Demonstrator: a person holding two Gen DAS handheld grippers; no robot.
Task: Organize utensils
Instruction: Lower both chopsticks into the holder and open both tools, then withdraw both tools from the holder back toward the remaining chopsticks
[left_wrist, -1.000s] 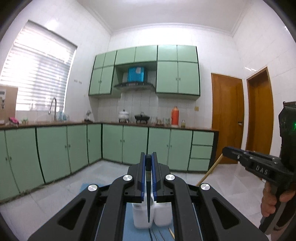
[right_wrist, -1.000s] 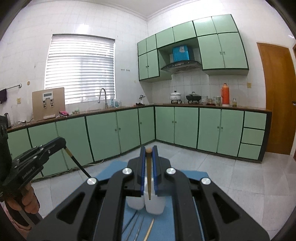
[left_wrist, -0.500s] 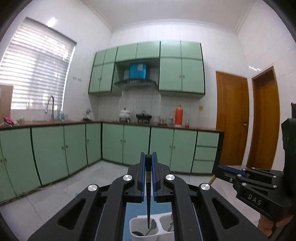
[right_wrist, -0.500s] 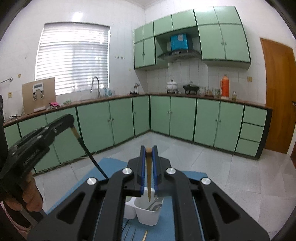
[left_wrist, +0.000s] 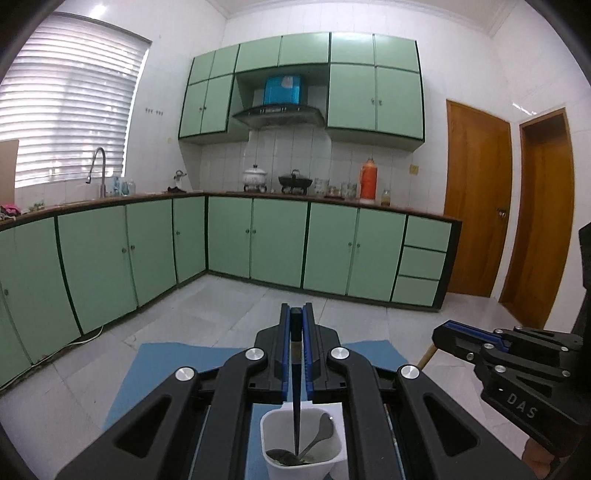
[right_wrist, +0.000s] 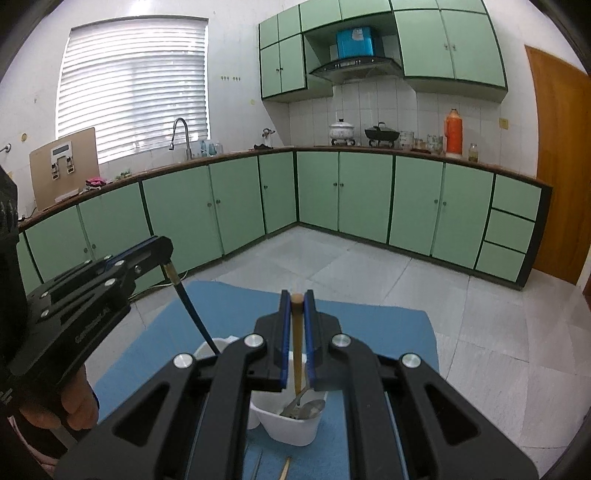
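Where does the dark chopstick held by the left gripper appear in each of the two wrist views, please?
Left wrist view: the dark chopstick runs down the centre between the left gripper fingers, tip inside a white holder compartment.
Right wrist view: dark chopstick at left, slanting down from the left gripper to the far compartment.
Shared landmark: the orange thermos on the counter.

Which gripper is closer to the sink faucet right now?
Left. The left gripper sits on the faucet's side of the white holder; the right gripper is beside it, farther toward the wooden doors.
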